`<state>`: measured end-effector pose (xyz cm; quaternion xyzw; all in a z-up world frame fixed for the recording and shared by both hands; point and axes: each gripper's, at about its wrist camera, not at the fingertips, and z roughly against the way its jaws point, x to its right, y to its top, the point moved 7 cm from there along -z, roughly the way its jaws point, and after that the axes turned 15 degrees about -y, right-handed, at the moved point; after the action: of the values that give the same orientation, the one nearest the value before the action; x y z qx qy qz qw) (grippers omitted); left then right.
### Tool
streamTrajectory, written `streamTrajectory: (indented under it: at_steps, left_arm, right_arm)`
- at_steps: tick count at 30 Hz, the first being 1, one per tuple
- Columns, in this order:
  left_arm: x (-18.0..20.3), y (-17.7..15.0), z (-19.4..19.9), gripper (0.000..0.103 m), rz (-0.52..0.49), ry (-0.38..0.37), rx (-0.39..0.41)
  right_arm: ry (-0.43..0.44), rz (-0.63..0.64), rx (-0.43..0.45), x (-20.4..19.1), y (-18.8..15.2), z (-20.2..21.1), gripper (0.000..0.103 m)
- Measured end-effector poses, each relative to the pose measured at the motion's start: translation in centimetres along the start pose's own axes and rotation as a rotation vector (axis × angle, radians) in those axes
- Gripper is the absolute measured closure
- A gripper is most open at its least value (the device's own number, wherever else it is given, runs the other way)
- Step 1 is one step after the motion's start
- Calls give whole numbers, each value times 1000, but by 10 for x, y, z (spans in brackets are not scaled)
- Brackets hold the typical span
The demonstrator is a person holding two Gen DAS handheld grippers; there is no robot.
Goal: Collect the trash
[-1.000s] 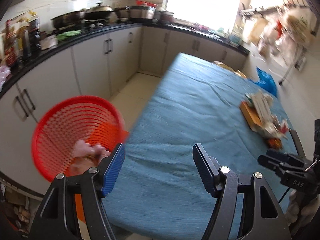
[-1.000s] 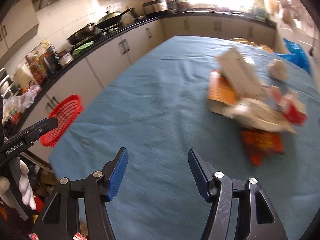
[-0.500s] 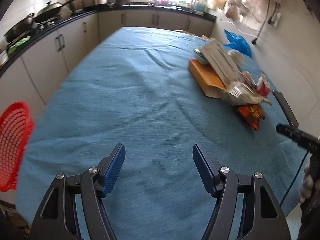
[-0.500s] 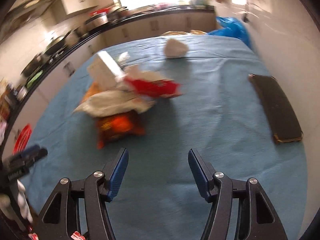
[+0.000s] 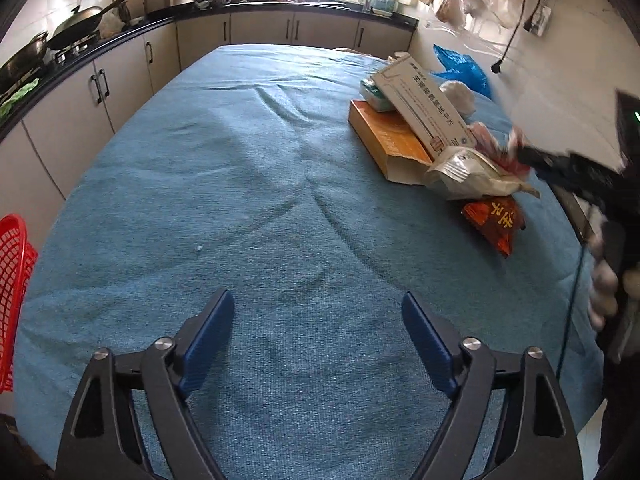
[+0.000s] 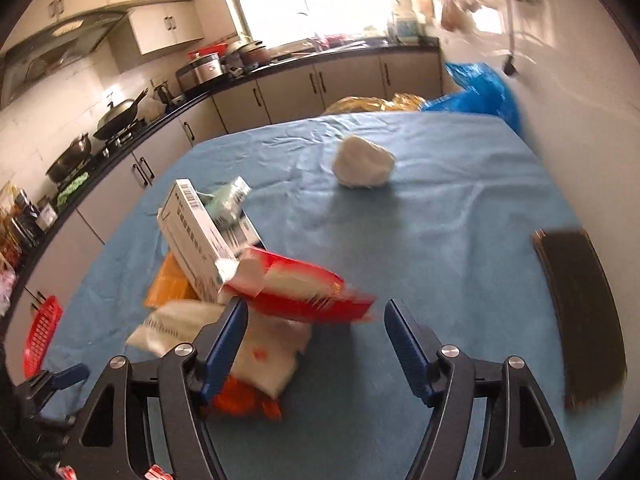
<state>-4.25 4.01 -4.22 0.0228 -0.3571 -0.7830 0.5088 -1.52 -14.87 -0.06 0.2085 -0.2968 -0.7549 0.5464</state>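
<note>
Our right gripper point(image 6: 316, 334) is the nearer one: the red packet point(image 6: 304, 292) on top of the trash pile point(image 5: 440, 152) lies just ahead of its jaws and slightly left, long axis running across the gap. Our left gripper point(image 5: 318, 332) hangs over bare table point(image 5: 240, 200), well apart from the pile, with the red basket point(image 5: 14, 300) off its left edge. Both jaws have just been opening and stand apart, empty. A second ago the pile sat far from the right gripper

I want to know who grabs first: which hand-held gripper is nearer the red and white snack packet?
Right. The right hand-held gripper hangs open just before the red and white snack packet; the left hand-held gripper hangs over bare blue cloth, well short of the pile.
</note>
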Motion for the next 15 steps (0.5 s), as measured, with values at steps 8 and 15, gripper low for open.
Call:
streamTrajectory:
  at_steps: [8, 15]
  left_arm:
    - [2, 5, -2, 15, 22, 4, -33]
    - [4, 57, -9, 16, 79, -43, 36]
  right_arm:
    - [42, -22, -54, -9, -3, -30, 70]
    - [121, -124, -130, 7, -12, -42, 90]
